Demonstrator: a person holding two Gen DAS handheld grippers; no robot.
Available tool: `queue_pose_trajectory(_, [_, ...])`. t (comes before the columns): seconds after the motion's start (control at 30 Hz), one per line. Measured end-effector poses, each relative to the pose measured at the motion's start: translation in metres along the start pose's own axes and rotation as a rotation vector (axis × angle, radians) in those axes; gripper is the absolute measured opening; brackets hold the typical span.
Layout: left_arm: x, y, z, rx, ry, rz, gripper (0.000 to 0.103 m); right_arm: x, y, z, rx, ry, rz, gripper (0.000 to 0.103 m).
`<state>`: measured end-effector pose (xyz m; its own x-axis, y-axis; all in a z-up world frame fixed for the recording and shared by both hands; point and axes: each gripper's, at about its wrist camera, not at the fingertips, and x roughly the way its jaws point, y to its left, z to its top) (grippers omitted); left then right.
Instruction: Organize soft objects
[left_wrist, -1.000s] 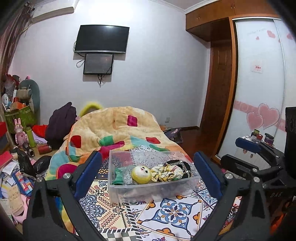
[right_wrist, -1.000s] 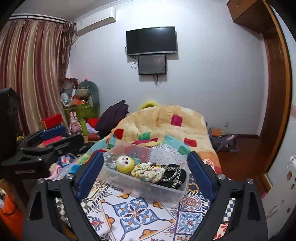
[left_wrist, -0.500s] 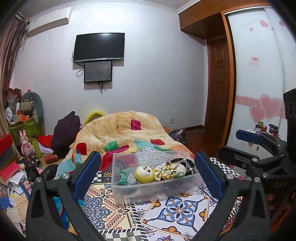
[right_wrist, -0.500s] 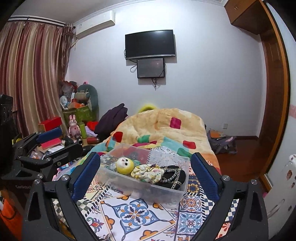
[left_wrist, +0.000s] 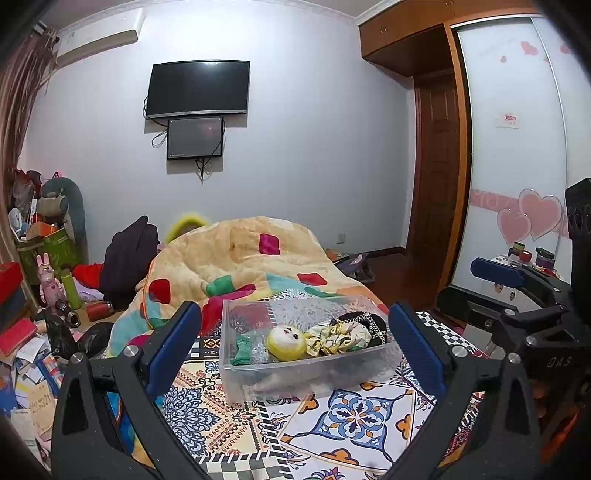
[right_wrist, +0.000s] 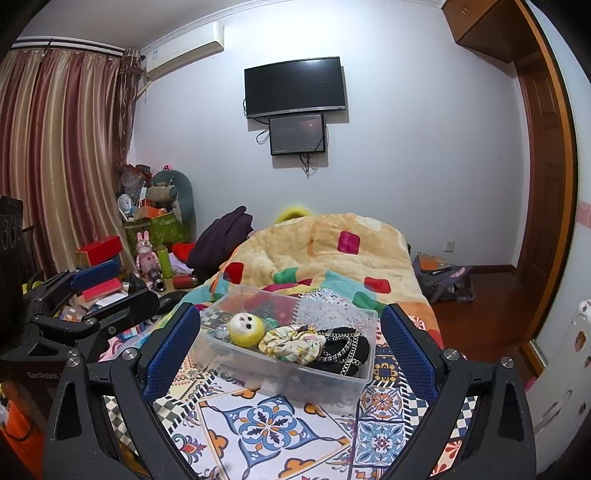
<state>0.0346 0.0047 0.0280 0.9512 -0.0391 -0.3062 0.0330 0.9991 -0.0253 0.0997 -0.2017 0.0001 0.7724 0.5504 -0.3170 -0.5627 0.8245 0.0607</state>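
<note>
The soft objects — a yellow plush ball (left_wrist: 286, 342), a floral scrunchie (right_wrist: 290, 342), a black chain-trimmed piece (right_wrist: 345, 349) — already lie in the clear bin (left_wrist: 310, 373) on the bed's patterned cloth (left_wrist: 354, 417). Left gripper (left_wrist: 295, 343) and right gripper (right_wrist: 290, 343) hang spread, empty; it looks nearly finished.

Bin (left_wrist: 310, 373) sits on bed (left_wrist: 354, 413), quilt (left_wrist: 240, 258) heaped behind it. In bin, L to R: doll head (left_wrist: 286, 343), scrunchie (left_wrist: 341, 334), chain bag (right_wrist: 343, 350). TV (left_wrist: 197, 88) on wall behind bed.
</note>
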Motion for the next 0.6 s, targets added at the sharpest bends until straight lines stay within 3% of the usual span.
queue_pose_trajectory(0.6, [0.0028,-0.0003,-0.0018,-0.006,0.007,-0.009,0.102,-0.0028,0.0035,0.0013,0.0,-0.007,0.009,0.098])
